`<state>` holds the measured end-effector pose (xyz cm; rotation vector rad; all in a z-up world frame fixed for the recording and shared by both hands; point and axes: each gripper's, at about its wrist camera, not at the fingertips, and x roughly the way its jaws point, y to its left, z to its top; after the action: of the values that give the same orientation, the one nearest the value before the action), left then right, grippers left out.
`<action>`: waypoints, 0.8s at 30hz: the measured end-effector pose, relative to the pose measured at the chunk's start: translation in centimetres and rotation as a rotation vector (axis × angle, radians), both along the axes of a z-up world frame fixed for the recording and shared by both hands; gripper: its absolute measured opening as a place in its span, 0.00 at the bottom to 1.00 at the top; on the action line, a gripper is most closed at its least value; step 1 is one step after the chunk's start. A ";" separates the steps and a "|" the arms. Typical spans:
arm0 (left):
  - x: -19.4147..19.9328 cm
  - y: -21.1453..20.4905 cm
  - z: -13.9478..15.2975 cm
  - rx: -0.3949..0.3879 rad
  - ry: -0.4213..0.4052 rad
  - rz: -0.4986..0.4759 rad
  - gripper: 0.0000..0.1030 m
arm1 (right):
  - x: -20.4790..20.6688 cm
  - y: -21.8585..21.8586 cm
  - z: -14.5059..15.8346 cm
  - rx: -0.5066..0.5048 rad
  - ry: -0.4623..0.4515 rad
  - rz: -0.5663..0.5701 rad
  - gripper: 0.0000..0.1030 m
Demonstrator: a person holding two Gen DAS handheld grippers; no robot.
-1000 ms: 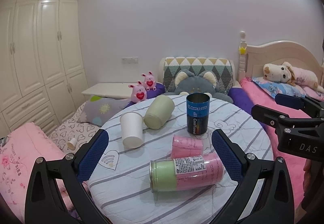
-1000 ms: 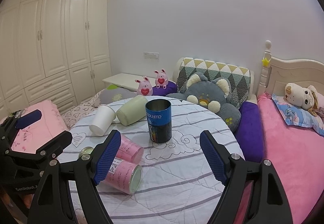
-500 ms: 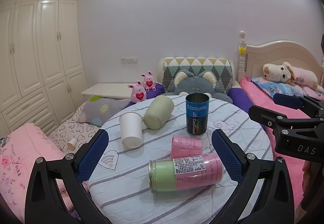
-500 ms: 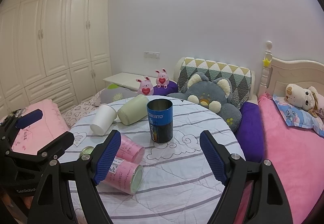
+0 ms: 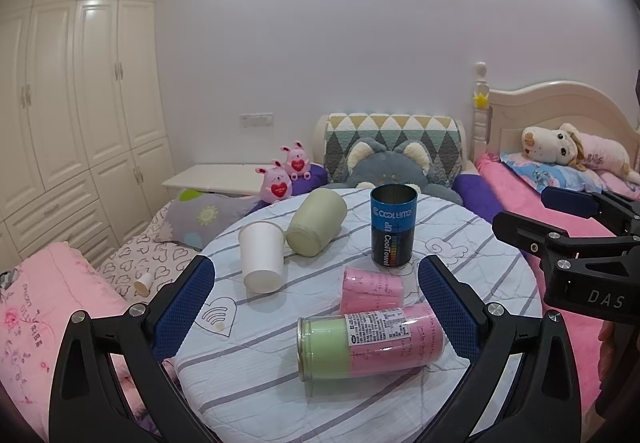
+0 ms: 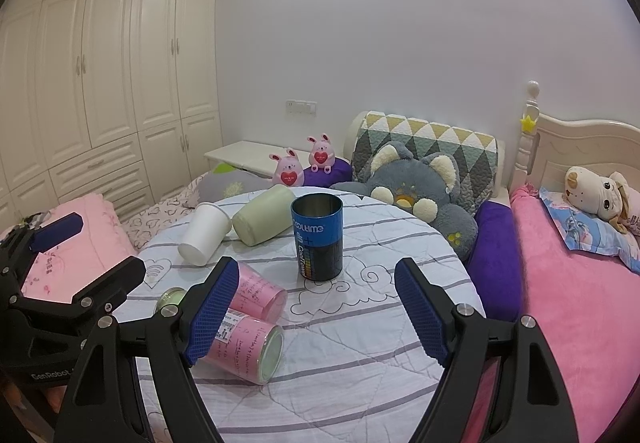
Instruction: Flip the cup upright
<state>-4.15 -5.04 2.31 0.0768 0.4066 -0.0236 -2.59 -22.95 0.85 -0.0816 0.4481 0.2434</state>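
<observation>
On the round table [image 5: 480, 275] several cups lie on their sides: a white paper cup [image 5: 261, 258] [image 6: 205, 233], a pale green cup [image 5: 316, 222] [image 6: 262, 215], a small pink cup [image 5: 372, 289] [image 6: 260, 293], and a long pink-and-green can [image 5: 370, 343] [image 6: 244, 349]. A blue Cooltime tin [image 5: 393, 229] [image 6: 317, 237] stands upright, open end up. My left gripper [image 5: 316, 307] is open and empty above the near table edge. My right gripper [image 6: 318, 313] is open and empty, in front of the tin.
A bed with pink covers [image 6: 580, 303] lies to the right. Plush toys [image 6: 416, 187] and cushions sit behind the table. A pink quilt [image 5: 48, 295] and a white wardrobe [image 5: 72, 103] are on the left.
Both grippers have drifted very slightly; the cups and tin have not moved.
</observation>
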 end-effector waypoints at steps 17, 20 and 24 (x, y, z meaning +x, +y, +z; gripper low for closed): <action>0.0 0.2 -0.1 0.000 -0.002 0.002 1.00 | 0.2 0.1 -0.1 0.001 0.001 0.003 0.79; 0.0 0.3 -0.1 -0.003 -0.002 0.001 1.00 | 0.2 0.1 -0.1 0.000 0.003 0.004 0.79; 0.2 0.4 -0.2 -0.001 -0.005 0.002 1.00 | 0.1 0.1 0.0 0.000 0.002 0.003 0.79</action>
<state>-4.00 -4.69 2.06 0.0755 0.4015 -0.0215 -2.50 -22.83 0.80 -0.0822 0.4502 0.2467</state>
